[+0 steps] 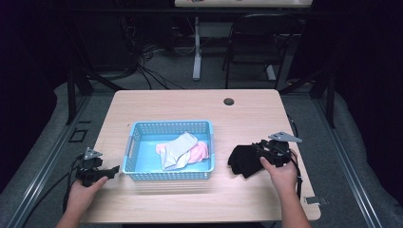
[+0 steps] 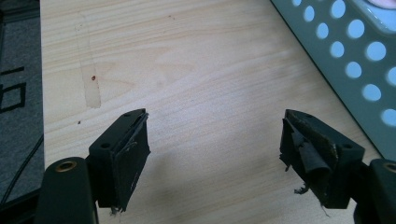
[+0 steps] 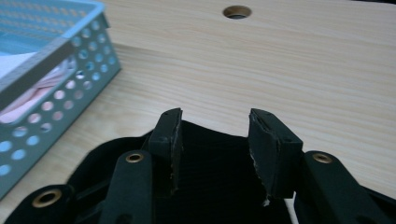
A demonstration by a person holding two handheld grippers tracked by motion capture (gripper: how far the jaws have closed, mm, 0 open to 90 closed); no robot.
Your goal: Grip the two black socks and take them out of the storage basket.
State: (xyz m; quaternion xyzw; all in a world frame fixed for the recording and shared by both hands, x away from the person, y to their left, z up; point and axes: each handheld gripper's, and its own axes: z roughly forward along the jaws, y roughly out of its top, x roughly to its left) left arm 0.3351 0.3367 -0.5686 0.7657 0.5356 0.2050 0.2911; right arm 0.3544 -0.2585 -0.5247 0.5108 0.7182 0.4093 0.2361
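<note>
Right gripper view: right gripper (image 3: 215, 140), worn-padded fingers parted over limp black knit cloth (image 3: 210, 186), beside perforated blue plastic basket (image 3: 70, 93).

We see a bench (image 1: 157, 102) of pale wood-grain laminate, smooth with a soft sheen. The basket (image 1: 169, 174) is light blue plastic, perforated and slightly glossy. In it lie soft cloth pieces, grey (image 1: 177, 150) and pink (image 1: 199, 152). The black cloth (image 3: 210, 182) looks matt and finely ribbed. The left gripper's fingers (image 2: 126, 158) are matt black plastic with worn, frayed pads.
</note>
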